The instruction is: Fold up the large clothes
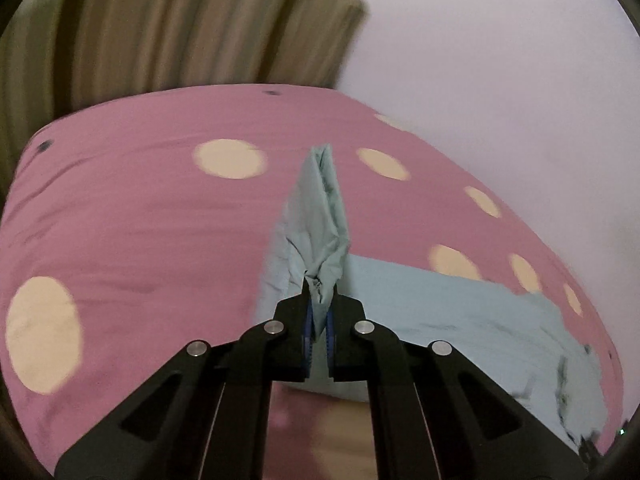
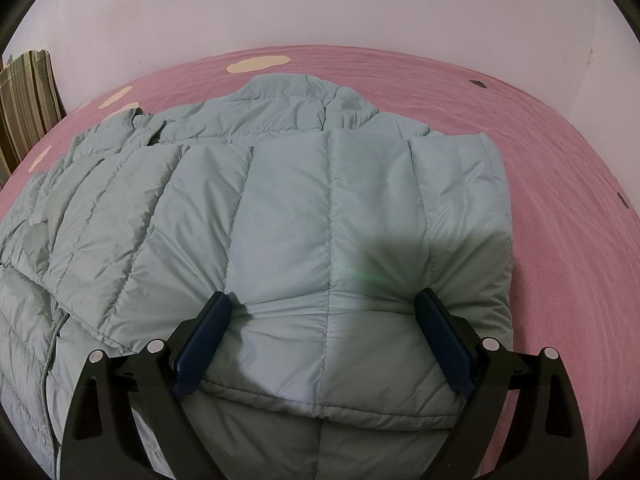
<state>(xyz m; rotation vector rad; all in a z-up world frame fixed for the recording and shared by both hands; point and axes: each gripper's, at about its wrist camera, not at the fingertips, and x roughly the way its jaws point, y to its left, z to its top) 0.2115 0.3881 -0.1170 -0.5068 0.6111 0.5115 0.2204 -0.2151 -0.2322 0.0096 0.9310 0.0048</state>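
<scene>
A light blue quilted puffer jacket lies on a pink bedsheet, one part folded over its body. My right gripper is open, its blue-padded fingers resting on the folded part near its lower edge. In the left wrist view, my left gripper is shut on a bunched part of the jacket, which stands up from the fingers above the bed. The rest of the jacket trails off to the right.
The pink sheet has cream dots. A striped brown curtain hangs behind the bed on the left; it also shows in the right wrist view. A pale wall runs along the bed's far side.
</scene>
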